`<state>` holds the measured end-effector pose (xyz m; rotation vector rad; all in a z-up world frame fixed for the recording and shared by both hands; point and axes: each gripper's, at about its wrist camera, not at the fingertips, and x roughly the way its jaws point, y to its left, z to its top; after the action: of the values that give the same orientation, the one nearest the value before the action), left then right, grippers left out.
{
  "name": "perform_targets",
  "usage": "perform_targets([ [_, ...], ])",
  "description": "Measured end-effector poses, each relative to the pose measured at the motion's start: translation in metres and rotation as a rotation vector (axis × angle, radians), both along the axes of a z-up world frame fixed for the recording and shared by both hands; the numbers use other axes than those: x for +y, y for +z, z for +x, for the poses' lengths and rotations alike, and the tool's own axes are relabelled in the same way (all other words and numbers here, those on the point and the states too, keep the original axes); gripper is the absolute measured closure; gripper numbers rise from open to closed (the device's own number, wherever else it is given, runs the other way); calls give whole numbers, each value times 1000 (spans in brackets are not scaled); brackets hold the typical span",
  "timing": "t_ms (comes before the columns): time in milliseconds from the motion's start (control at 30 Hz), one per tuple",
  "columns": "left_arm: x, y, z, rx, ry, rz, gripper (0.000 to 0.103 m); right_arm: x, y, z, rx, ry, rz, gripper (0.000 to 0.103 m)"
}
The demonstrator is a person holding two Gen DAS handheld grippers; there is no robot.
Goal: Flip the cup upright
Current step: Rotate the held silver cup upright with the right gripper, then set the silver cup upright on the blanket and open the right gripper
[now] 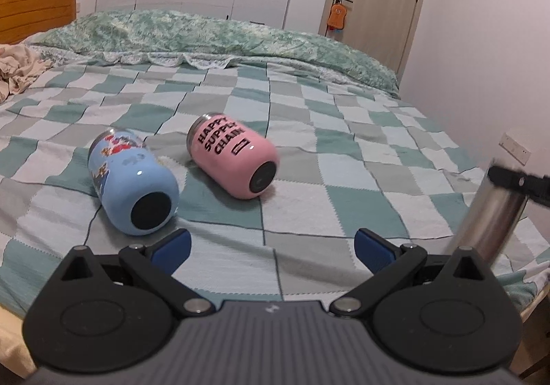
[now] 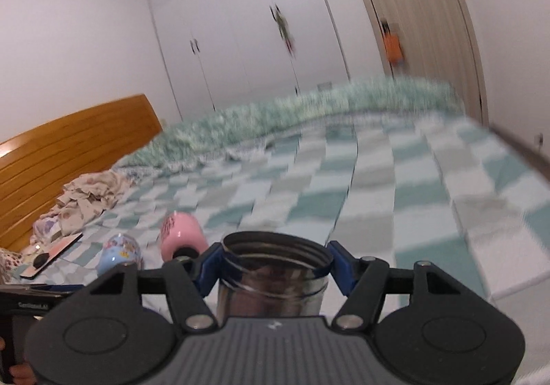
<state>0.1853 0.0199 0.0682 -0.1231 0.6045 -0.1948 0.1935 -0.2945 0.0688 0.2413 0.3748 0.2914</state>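
The right hand-held gripper [image 2: 273, 259] clamped the steel cup [image 2: 271, 281] near its open mouth, while the left hand-held gripper [image 1: 273, 247] gaped empty above the bed [image 1: 343, 130], short of the blue cup [image 1: 132, 185] and pink cup [image 1: 237, 158] lying sideways.

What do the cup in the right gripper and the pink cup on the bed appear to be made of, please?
The silver cup looks like bare polished steel: mirror-like reflections and a threaded metal mouth. The pink cup seems to be metal under a smooth pink coating, given its bare silvery rim; its dark base disc may be rubber or plastic.
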Motion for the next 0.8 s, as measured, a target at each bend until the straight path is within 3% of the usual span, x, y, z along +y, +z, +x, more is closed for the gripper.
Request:
perform_targets([
  [133, -5, 6, -5, -21, 0, -10, 0, -1, 21, -6, -117, -58, -111, 39],
  [233, -9, 7, -6, -27, 2, -15, 0, 2, 24, -4, -199, -126, -248, 39],
  [333, -11, 6, -7, -27, 0, -14, 0, 6, 9, 2, -212, -151, -334, 39],
  [433, -12, 3, -8, -26, 5, -14, 0, 11, -20, 9, -164, -149, -393, 39],
  [467, -12, 3, -8, -28, 7, -16, 0, 12, -28, 6, -203, -152, -403, 39],
  [500, -12, 3, -9, -31, 8, -17, 0, 15, -32, 3, -240, -143, -422, 39],
  [700, -13, 5, -17, -72, 34, -4, 0, 24, -33, -4, -267, -139, -452, 38],
  [733, -13, 6, -19, -87, 39, 3, 0, 24, -33, -4, -266, -141, -448, 37],
  [800, -13, 10, -23, -118, 45, 18, 0, 22, -32, -5, -252, -145, -433, 15],
])
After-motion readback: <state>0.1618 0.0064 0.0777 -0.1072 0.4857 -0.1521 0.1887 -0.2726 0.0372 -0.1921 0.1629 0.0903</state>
